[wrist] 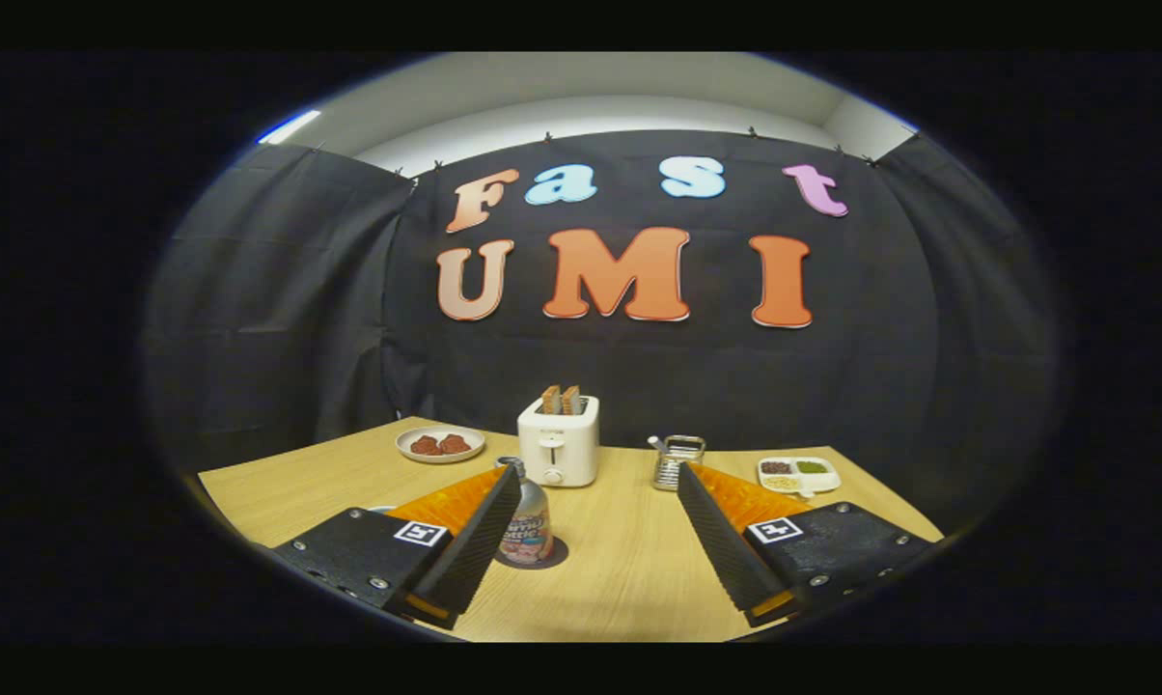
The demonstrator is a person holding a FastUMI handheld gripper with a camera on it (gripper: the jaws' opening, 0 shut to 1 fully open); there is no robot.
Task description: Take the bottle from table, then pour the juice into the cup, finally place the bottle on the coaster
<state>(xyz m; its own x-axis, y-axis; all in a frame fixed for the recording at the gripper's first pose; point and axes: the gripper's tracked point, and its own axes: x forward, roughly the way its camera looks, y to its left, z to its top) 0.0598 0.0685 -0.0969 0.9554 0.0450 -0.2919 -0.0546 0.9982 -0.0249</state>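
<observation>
While the gripper [600, 541] is held wide open with nothing between its fingers, the small labelled juice bottle [526, 521] is seen upright on a dark round coaster [554, 557] beside the left finger, on the light wooden table [620, 569]. Beyond, a white toaster [559, 441] is set.

Table [629, 569] light wood grain. Toaster [559, 441] white w/ brown toast. Bottle [526, 521] silver, multicolour label, on dark coaster [554, 556]. Plate [439, 444] white w/ reddish-brown food. Tray [799, 475] white, w/ green, brown & tan fillings.
</observation>
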